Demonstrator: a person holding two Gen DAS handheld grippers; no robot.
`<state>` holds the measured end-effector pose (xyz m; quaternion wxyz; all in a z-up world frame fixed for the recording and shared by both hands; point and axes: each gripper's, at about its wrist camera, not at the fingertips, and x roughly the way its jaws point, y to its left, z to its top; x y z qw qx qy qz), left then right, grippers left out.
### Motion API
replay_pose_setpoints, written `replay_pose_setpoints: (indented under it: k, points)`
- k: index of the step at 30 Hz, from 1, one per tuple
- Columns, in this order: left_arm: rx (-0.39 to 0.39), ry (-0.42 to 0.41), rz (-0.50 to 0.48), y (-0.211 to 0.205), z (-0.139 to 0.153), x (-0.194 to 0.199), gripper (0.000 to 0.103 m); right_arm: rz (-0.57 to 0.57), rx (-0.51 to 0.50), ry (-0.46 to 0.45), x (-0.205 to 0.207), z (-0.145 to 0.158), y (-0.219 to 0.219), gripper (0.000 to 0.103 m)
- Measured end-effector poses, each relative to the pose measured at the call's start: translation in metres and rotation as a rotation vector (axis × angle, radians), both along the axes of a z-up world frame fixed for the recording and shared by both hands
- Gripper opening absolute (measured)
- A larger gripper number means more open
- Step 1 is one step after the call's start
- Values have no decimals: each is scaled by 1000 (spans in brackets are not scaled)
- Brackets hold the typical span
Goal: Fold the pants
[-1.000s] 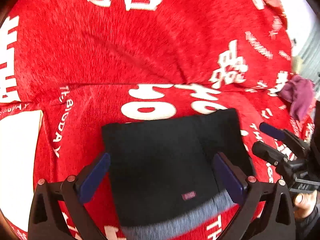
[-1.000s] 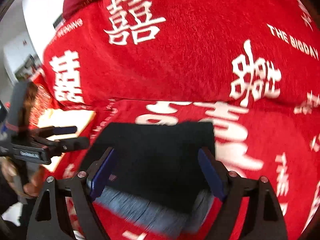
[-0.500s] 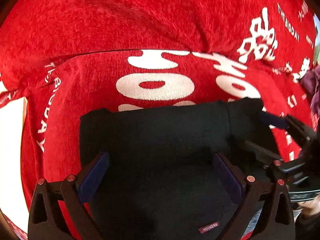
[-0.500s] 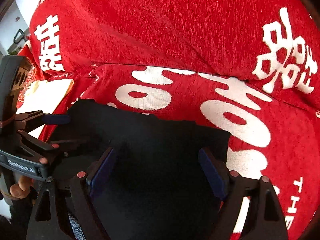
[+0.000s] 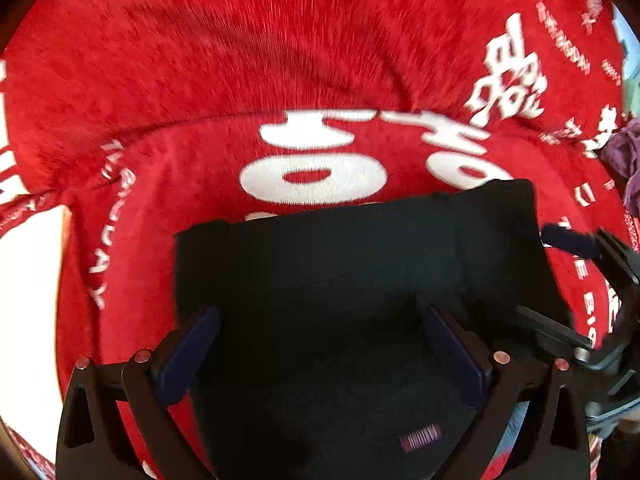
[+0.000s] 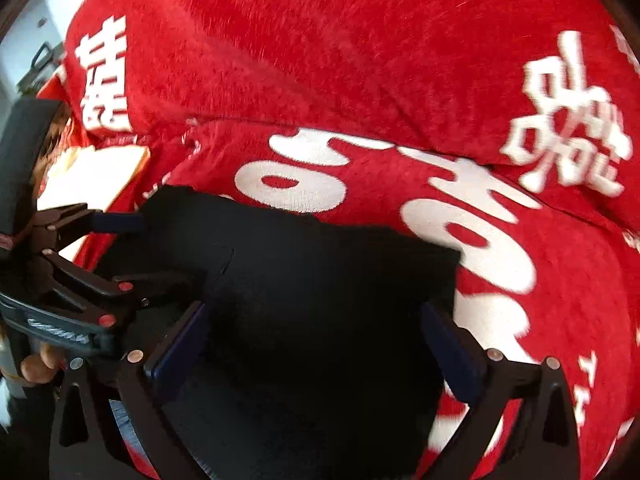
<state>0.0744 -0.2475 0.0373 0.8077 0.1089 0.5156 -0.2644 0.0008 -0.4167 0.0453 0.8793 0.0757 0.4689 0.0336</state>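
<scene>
Red plush fabric [image 5: 200, 80] printed with white characters is spread over the whole background, and the folded black pants [image 5: 340, 280] are laid on it at 6 o'clock in both views. A small striped label [image 5: 421, 437] on the pants is shown only by the left wrist view, as is a purple cloth [image 5: 624, 160] at 3 o'clock. A white patch [image 6: 92, 176] at 9 o'clock and fingers [image 6: 38, 366] wrapped round a handle are shown only by the right wrist view. The left hand-held gripper [image 5: 320, 344] is held wide open above the pants, nothing gripped. The right hand-held gripper [image 6: 316, 340] is likewise spread wide over the pants, nothing clasped.
</scene>
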Motion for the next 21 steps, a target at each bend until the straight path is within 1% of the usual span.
replay_pose_setpoints:
  k: [1, 2, 4, 5, 7, 11, 12, 13, 14, 16, 19, 21]
  points:
    - [-20, -22, 3, 7, 6, -9, 102, -9, 10, -27, -10, 7, 2, 103]
    - [-29, -33, 7, 13, 10, -18, 102, -16, 24, -74, -28, 17, 7, 103]
    - [-30, -40, 15, 25, 9, -34, 102, -18, 21, -134, -59, 27, 21, 103]
    - [-31, -40, 18, 29, 8, -40, 102, -16, 24, -144, -70, 27, 27, 103]
    - [-18, -44, 26, 35, 1, -53, 102, -12, 35, -139, -86, 22, 38, 103]
    - [15, -73, 28, 39, -7, -71, 102, -5, 32, -99, -97, -1, 48, 103]
    - [21, -74, 25, 38, -10, -72, 102, -5, 27, -105, -99, -5, 49, 103]
    - [19, -68, 25, 38, -14, -71, 102, 2, 15, -112, -100, -7, 50, 103]
    - [0, -45, 33, 38, -18, -68, 102, 8, 3, -107, -99, -9, 51, 103]
    - [-33, -8, 51, 41, -22, -63, 103, 14, -15, -82, -95, -16, 53, 103]
    - [-31, -5, 48, 40, -24, -63, 103, 31, -87, -67, -90, -22, 61, 103]
    - [-27, 2, 51, 42, -20, -64, 103, 38, -107, -58, -91, -22, 63, 103]
